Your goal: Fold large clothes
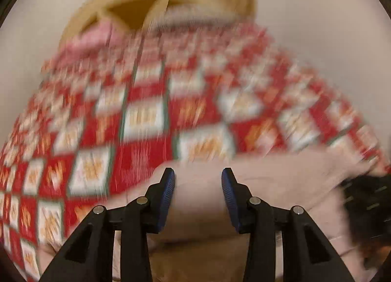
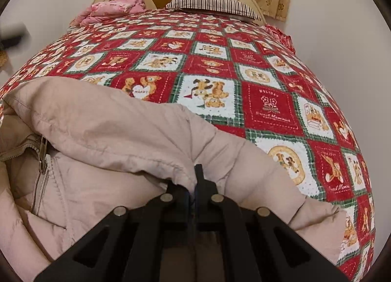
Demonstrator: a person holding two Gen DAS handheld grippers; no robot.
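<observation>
A bed filled the room, covered by a red, white and green patchwork quilt (image 2: pixel 220 62) printed with cartoon bears and dogs. At its near edge lay a puffy beige jacket (image 2: pixel 110 135), rumpled and partly open, its zipper (image 2: pixel 42 155) showing at the left; folding looked barely begun, with no neat fold yet visible. The right gripper (image 2: pixel 195 184) was clamped tight on a bunched ridge of the jacket. The left gripper (image 1: pixel 198 184), blurred, stood wide apart over the beige fabric, gripping nothing. At the far end sat a striped pillow (image 2: pixel 215 5) and pink bedding (image 2: pixel 114 8). Quilt squares read "HOLIDAY" and "HAPPY".
</observation>
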